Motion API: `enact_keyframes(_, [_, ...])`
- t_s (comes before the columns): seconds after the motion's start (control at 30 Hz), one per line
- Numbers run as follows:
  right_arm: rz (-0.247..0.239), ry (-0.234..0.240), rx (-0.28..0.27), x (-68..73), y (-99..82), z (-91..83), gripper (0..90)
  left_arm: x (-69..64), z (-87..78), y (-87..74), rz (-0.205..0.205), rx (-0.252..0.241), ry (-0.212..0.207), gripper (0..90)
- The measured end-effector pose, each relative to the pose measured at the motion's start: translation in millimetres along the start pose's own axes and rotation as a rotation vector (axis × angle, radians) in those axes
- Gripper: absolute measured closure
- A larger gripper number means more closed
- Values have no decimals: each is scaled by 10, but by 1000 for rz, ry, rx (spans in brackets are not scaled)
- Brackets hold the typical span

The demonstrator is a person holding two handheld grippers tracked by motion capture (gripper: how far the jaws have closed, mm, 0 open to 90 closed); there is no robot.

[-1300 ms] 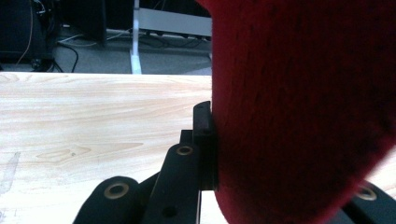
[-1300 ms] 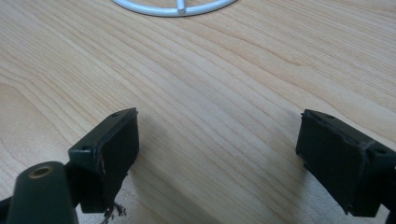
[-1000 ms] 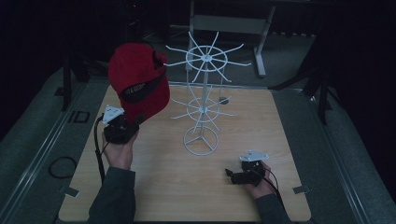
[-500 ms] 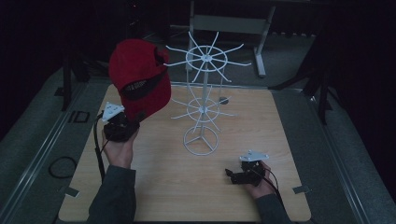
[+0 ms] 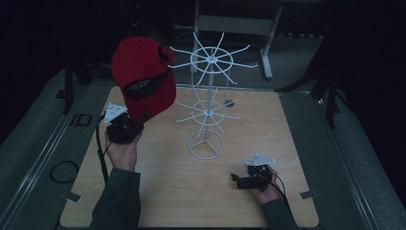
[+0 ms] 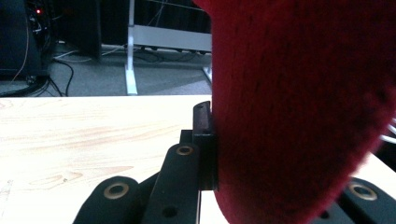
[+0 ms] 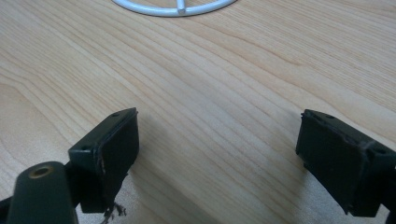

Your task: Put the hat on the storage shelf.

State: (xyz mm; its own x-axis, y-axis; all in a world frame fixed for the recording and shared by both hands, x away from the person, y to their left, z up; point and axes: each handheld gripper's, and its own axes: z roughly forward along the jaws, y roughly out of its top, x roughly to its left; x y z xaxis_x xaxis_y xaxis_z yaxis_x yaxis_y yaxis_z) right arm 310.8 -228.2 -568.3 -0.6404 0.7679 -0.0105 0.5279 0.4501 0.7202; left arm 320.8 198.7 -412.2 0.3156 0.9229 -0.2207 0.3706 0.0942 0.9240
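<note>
A red cap [image 5: 143,72] is held up in the air at the left of the wooden table [image 5: 268,129], its crown close to the top spokes of a white wire rack [image 5: 207,103]. My left gripper [image 5: 141,118] points upward and is shut on the cap's brim. In the left gripper view the red fabric [image 6: 303,107] presses against one black finger [image 6: 204,135] and hides the other. My right gripper [image 5: 235,178] rests low at the front right, open, with bare wood between its pads [image 7: 116,149]. The rack's base ring [image 7: 177,7] lies ahead of it.
A small dark round thing [image 5: 229,102] lies on the table behind the rack. A cable loop [image 5: 62,171] sits on the grey mat left of the table. A metal frame [image 5: 239,24] stands beyond the far edge. Bits of tape [image 5: 309,194] mark the front corners.
The cap and my left gripper have edged slightly upward. The right gripper has kept still.
</note>
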Motion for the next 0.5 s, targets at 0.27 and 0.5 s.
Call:
enact_keyframes(0.27, [0,0,0,0,0,0,131,-19,-2,42,2,-9,-3,853])
enact_keyframes(0.5, [0,0,0,0,0,0,131,-27,-10,79,2,-18,-5,853])
